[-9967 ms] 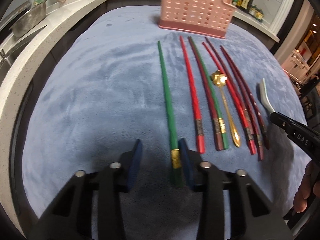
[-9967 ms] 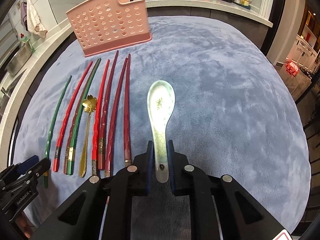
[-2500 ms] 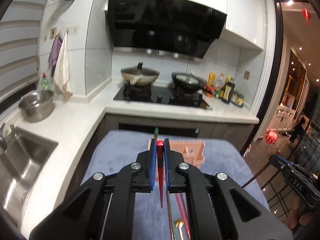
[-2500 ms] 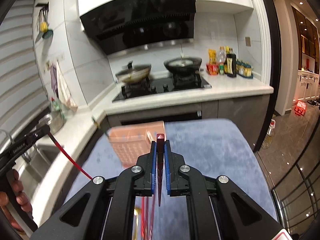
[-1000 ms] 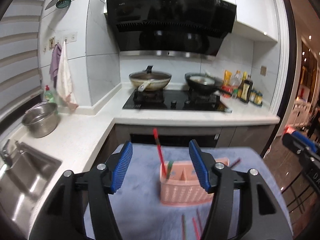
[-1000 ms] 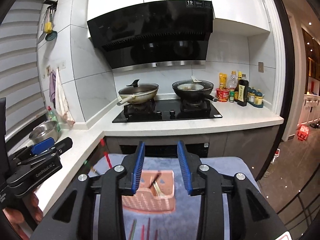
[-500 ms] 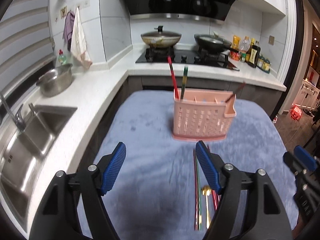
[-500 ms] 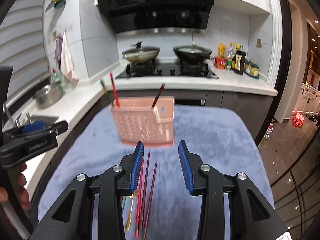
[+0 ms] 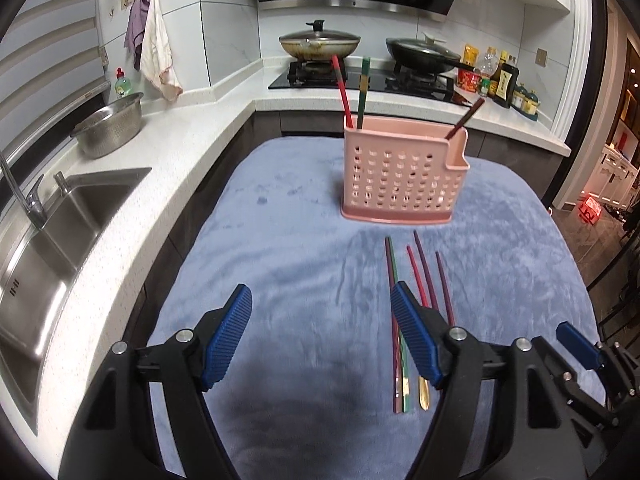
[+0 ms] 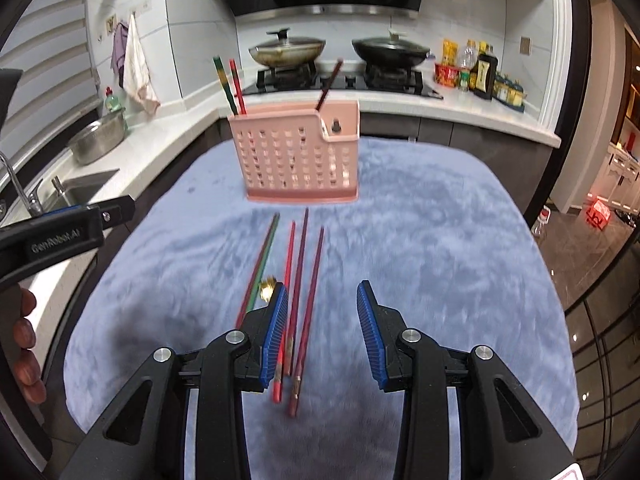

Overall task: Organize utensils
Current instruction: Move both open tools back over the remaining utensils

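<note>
The pink holder (image 9: 404, 176) stands upright at the far end of the blue cloth (image 9: 280, 264), and three chopsticks are already seen leaning in it: a red one (image 9: 342, 88) and a green one (image 9: 363, 90) together at its left end, a dark one (image 9: 466, 118) at its right end. In front of the holder, five more loose chopsticks (image 10: 298, 280) and a gold spoon (image 10: 267, 290) are laid side by side on the cloth, very close to one another. The left gripper (image 9: 320, 336) is held over the cloth with its jaws spread wide and nothing between them; its jaws have just been opening. The right gripper (image 10: 322, 332) is also spread and empty, with two chopstick ends lying under its gap. Because the sticks lie nearly touching, two could be pinched at once, or a neighbour and the spoon could be knocked askew. A stick gripped near its end could swing and catch the holder's rim, and the light holder could be tipped.
</note>
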The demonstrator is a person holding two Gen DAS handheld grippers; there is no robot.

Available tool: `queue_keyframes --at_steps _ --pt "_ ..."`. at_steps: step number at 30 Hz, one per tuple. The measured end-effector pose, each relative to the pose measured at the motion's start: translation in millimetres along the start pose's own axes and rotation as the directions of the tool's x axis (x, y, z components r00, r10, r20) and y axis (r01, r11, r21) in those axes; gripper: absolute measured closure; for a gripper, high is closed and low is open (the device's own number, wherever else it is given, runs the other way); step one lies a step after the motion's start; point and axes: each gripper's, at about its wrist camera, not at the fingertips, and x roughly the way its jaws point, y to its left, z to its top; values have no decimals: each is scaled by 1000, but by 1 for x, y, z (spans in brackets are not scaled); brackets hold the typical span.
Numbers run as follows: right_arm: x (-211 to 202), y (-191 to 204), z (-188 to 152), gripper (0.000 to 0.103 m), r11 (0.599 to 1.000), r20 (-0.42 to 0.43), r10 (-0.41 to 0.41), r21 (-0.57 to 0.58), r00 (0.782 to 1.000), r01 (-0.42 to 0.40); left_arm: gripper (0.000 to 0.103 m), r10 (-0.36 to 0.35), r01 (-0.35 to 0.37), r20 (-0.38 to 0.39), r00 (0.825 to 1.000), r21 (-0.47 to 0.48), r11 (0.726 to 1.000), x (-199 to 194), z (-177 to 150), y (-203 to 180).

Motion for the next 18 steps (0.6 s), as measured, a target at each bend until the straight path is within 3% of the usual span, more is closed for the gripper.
queue_keyframes --at_steps 11,18 --pt "40 -2 -48 70 999 -131 31 30 991 -27 34 2 0 -108 994 17 1000 37 -59 -6" --pt "66 3 -63 80 998 -189 48 44 981 -40 34 2 3 -163 987 28 1000 54 -88 -5"
